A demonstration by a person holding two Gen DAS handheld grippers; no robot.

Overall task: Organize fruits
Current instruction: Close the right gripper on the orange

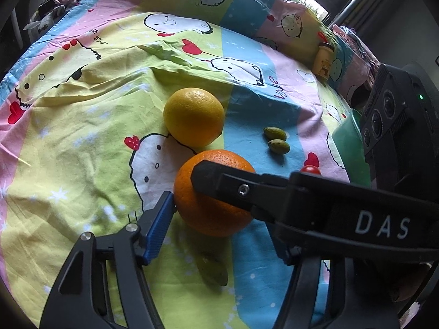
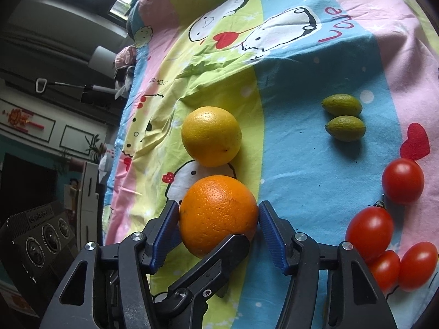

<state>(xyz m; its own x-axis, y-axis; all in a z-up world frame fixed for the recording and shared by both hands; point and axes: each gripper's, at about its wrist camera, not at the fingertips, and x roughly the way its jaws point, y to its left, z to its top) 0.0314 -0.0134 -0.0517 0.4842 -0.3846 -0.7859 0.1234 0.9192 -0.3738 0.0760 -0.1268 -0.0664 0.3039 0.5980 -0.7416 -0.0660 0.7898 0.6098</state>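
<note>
An orange (image 1: 214, 213) (image 2: 216, 213) lies on a cartoon-print sheet (image 1: 82, 142), and both grippers are closed around it. In the right wrist view my right gripper (image 2: 218, 205) has a blue pad against each side of the orange. In the left wrist view my left gripper (image 1: 214, 205) presses its left pad on the orange. Its other finger is hidden behind a black finger (image 1: 233, 186) of the right gripper, but the right wrist view shows that finger (image 2: 216, 260) lying against the orange's near side. A yellow citrus (image 1: 193, 116) (image 2: 211, 137) sits just beyond.
Two small green fruits (image 1: 275, 139) (image 2: 343, 118) lie to the right. Several red tomatoes (image 2: 369, 233) cluster at the near right, with one tomato (image 1: 310, 169) peeking out. A green container (image 1: 348, 142) and a small yellow jar (image 1: 323, 60) stand at the right edge.
</note>
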